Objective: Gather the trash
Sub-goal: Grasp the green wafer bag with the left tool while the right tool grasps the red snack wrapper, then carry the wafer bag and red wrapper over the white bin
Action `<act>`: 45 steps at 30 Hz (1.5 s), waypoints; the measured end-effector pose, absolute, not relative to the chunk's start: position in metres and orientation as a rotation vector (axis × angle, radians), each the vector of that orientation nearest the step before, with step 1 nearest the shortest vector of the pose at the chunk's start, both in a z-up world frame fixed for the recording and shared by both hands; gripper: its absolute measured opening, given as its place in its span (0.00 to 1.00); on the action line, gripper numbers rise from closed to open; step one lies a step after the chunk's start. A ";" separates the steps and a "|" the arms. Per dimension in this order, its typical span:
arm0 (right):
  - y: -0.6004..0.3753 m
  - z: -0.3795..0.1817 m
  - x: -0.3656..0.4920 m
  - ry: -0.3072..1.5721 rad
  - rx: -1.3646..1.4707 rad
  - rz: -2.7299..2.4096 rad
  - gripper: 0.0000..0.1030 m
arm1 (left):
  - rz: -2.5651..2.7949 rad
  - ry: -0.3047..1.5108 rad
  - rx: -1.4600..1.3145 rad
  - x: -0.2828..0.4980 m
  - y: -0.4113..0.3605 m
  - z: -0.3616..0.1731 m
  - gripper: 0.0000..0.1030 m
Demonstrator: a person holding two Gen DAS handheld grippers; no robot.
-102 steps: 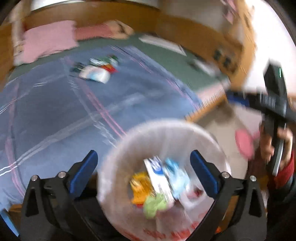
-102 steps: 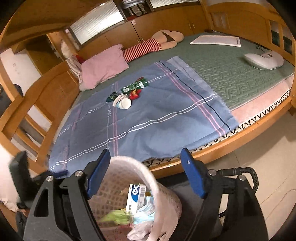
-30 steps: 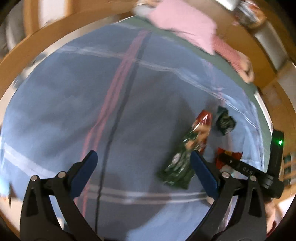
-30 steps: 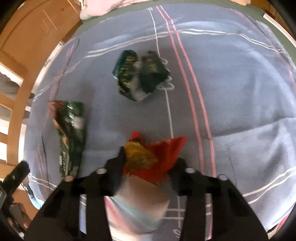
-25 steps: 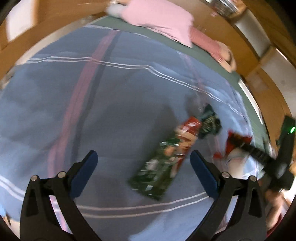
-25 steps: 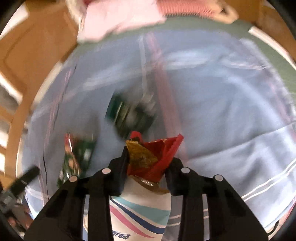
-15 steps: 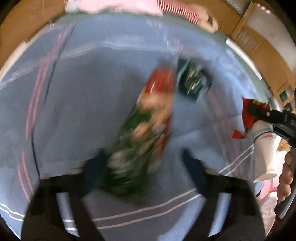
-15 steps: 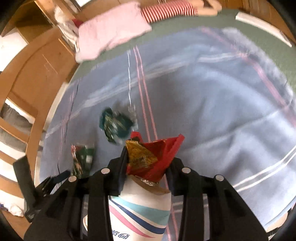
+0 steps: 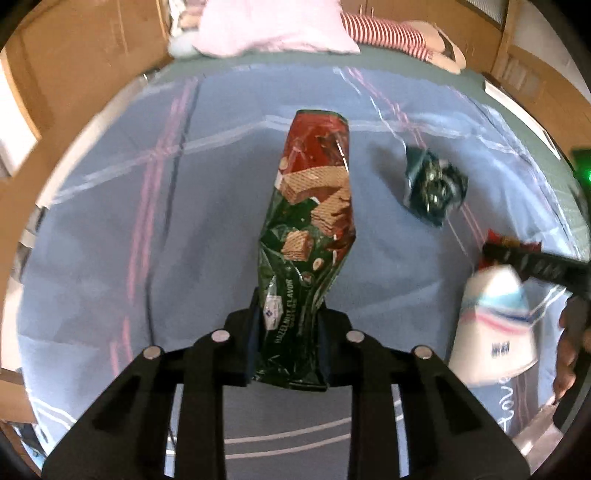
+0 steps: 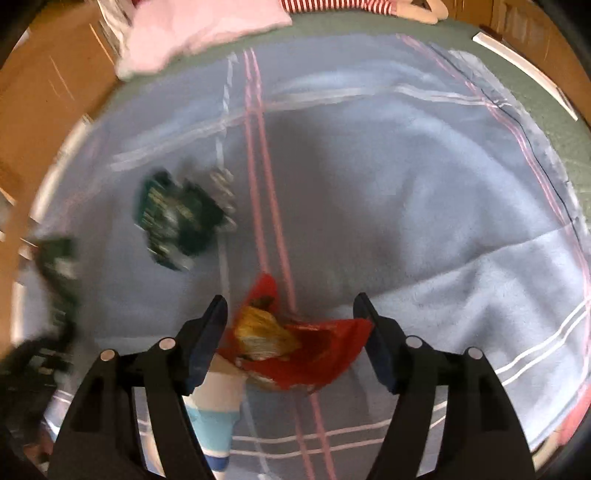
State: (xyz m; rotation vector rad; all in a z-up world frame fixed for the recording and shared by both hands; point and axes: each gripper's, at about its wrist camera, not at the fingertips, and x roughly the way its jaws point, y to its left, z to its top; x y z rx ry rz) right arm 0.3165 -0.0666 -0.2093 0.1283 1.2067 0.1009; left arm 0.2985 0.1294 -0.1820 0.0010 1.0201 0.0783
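Observation:
My left gripper [image 9: 288,332] is shut on a long green and red hazelnut wafer packet [image 9: 310,236] and holds it up over the blue blanket [image 9: 184,258]. My right gripper [image 10: 291,332] stands open; a white paper cup [image 10: 218,410] stuffed with a red wrapper [image 10: 314,354] sits between its jaws, tilted to the left. The cup also shows at the right of the left wrist view [image 9: 495,328]. A crumpled dark green wrapper [image 9: 432,188] lies on the blanket, also in the right wrist view [image 10: 173,218].
A pink pillow [image 9: 273,29] and a striped plush toy [image 9: 399,33] lie at the head of the bed. Wooden bed frame [image 9: 74,62] runs along the left. The green mattress [image 10: 517,74] shows beyond the blanket.
My left gripper closed on the wafer packet and lifted it. My right gripper, shut on the cup and red wrapper before, has opened, and the cup has tipped left.

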 end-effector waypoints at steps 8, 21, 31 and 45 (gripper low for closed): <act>-0.103 -0.158 0.299 0.965 0.146 0.000 0.34 | 0.089 0.826 0.055 0.256 0.109 -0.137 0.23; -0.199 -0.077 0.239 0.841 0.290 0.122 0.34 | 0.055 0.710 -0.021 0.146 0.090 -0.063 0.23; -0.221 -0.039 0.086 0.807 0.215 0.424 0.34 | 0.009 0.735 -0.074 0.085 0.078 -0.054 0.23; -0.231 -0.115 0.015 1.120 0.264 0.338 0.69 | -0.246 0.840 0.026 0.035 0.012 -0.074 0.23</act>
